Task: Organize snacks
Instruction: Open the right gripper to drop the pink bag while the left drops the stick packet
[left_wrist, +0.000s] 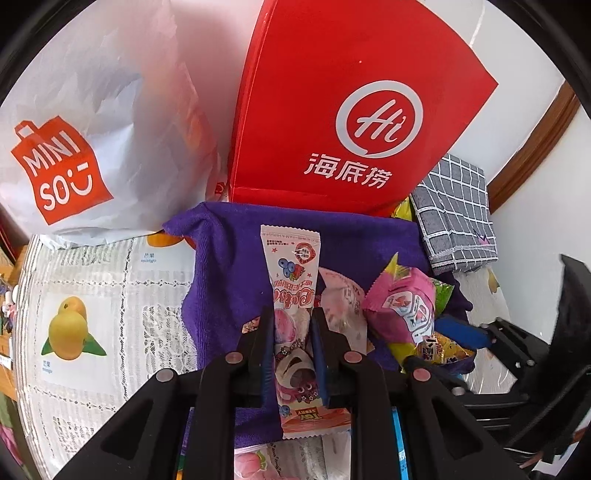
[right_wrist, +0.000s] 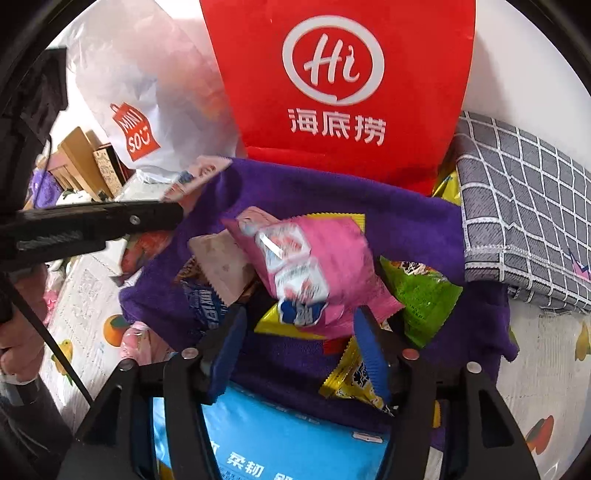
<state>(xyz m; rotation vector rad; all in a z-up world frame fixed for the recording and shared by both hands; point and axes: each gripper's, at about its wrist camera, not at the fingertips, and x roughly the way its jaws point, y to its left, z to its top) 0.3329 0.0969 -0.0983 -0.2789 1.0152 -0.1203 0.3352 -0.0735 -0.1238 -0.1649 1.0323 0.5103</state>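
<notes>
The left gripper (left_wrist: 291, 325) had its fingers clamped on a long pink-and-white snack packet (left_wrist: 291, 317) printed with a cartoon bear, holding it lengthwise above the purple towel (left_wrist: 229, 258). The right gripper (right_wrist: 299, 321) had its fingers spread apart, with a pink snack bag (right_wrist: 314, 266) just beyond their tips, tilted and blurred; I could not tell whether either finger touched it. Beneath that bag lay a heap of snacks on the towel: a green packet (right_wrist: 421, 291), a yellow packet (right_wrist: 351, 376), a pale pink wrapper (right_wrist: 221, 262) and a blue pouch (right_wrist: 280, 435) nearest the camera. Behind the towel stood a red Haidilao bag (left_wrist: 351, 103) and a white Miniso bag (left_wrist: 92, 129), with a grey checked cloth (right_wrist: 524, 206) folded to the right. The counter (left_wrist: 92, 314) wore a fruit-printed cover.
</notes>
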